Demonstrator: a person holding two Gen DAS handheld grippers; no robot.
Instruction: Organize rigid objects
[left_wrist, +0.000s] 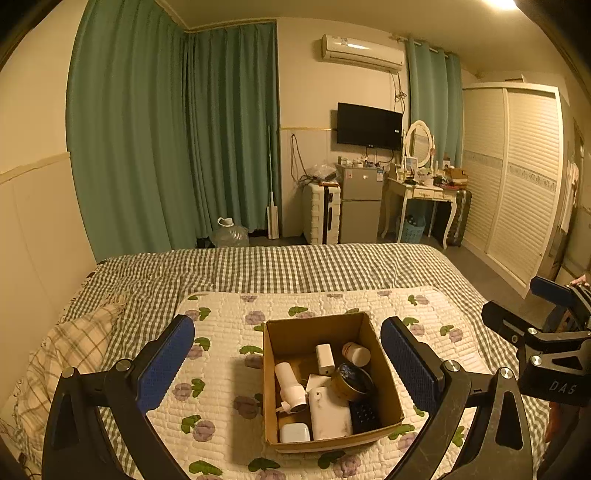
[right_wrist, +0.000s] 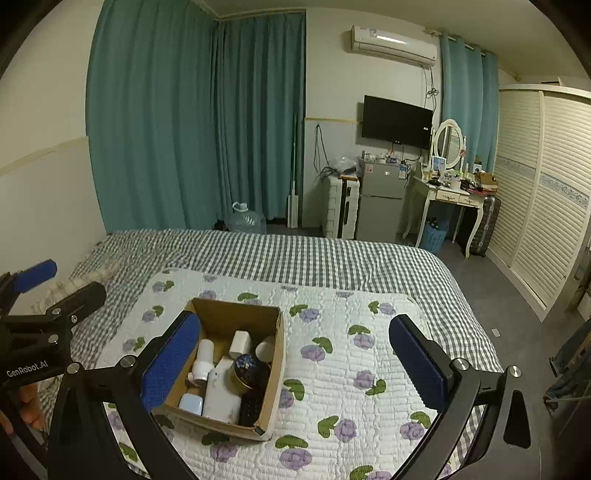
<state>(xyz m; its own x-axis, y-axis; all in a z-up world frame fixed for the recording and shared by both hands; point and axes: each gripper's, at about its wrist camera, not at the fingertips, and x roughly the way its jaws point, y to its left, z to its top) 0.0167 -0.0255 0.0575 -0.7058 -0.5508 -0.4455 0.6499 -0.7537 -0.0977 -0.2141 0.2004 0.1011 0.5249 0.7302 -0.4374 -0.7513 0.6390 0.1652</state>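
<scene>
An open cardboard box (left_wrist: 384, 363) sits on a floral quilt on the bed; it also shows in the right wrist view (right_wrist: 275, 354). Inside lie a white cylinder (left_wrist: 290, 384), a white charger block (left_wrist: 325, 356), a small white bottle (left_wrist: 356, 352), a round dark-lidded tin (left_wrist: 351, 380), a flat white slab (left_wrist: 328, 413), a dark remote (left_wrist: 364, 415) and a pale blue case (left_wrist: 294, 432). My left gripper (left_wrist: 286, 363) is open and empty, held above the box. My right gripper (right_wrist: 295, 363) is open and empty, to the right of the box.
The floral quilt (right_wrist: 362, 373) lies over a checked bedsheet (left_wrist: 295, 266). A plaid pillow (left_wrist: 70, 350) lies at the left. Beyond the bed stand green curtains, a water jug (left_wrist: 231, 232), a suitcase, a small fridge (left_wrist: 360, 203), a dressing table and a wardrobe (left_wrist: 517, 177).
</scene>
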